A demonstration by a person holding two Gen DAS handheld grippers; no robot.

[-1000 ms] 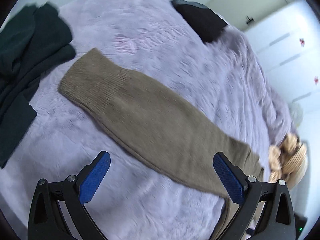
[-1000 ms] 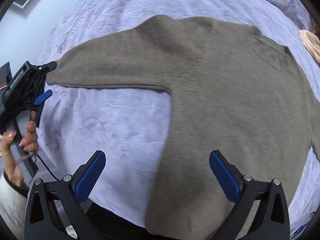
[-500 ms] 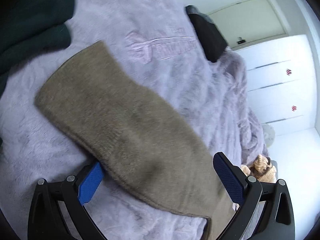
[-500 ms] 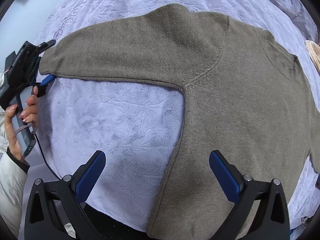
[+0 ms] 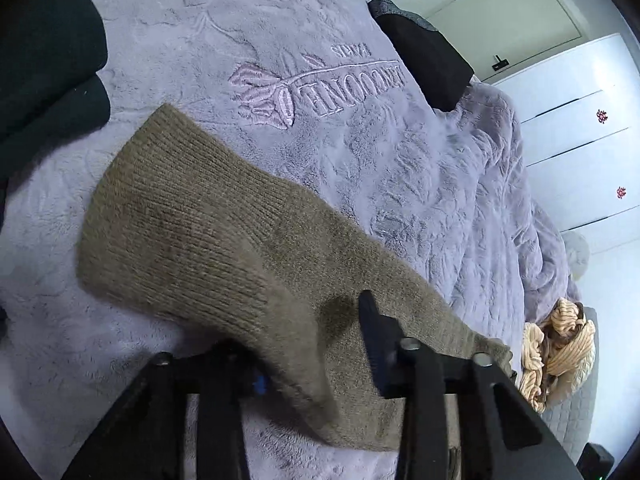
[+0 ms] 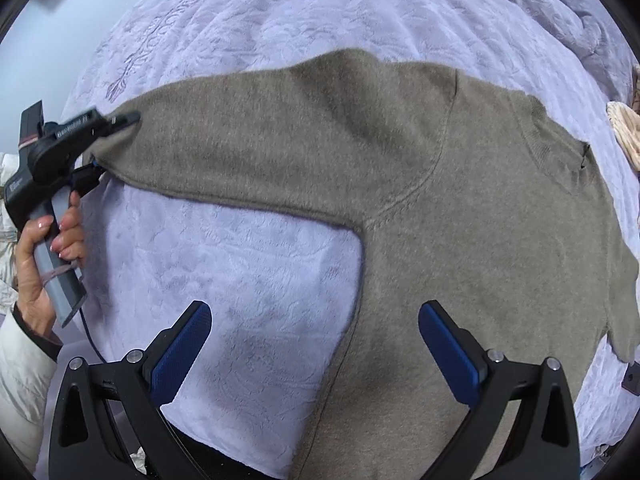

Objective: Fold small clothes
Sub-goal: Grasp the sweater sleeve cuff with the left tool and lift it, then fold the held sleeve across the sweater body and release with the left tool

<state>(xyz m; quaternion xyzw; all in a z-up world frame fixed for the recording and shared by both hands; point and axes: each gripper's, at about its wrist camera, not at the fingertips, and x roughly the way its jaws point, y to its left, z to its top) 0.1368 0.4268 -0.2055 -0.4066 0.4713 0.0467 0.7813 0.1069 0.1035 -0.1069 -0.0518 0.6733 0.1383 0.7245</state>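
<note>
The right hand-held gripper [image 6: 314, 354] hangs with its blue pads spread wide above the brown sweater [image 6: 460, 220] on the bed [image 6: 240, 272]. Far to its left, the left hand-held gripper [image 6: 106, 148] has just closed on the sleeve's cuff.

We note the sweater [image 6: 460, 208] as matt, fuzzy brown knit, its sleeve cuff [image 5: 172, 208] ribbed. The bed cover [image 5: 400, 168] is plush lilac fleece, embossed with leaf patterns and stitched with glossy embroidery. Right claw [image 6: 316, 348]: matt black plastic frame, blue textured pads (rubbery, by the look), bright metal screw heads. Dark garment [image 5: 44, 64]: soft matt cloth.
</note>
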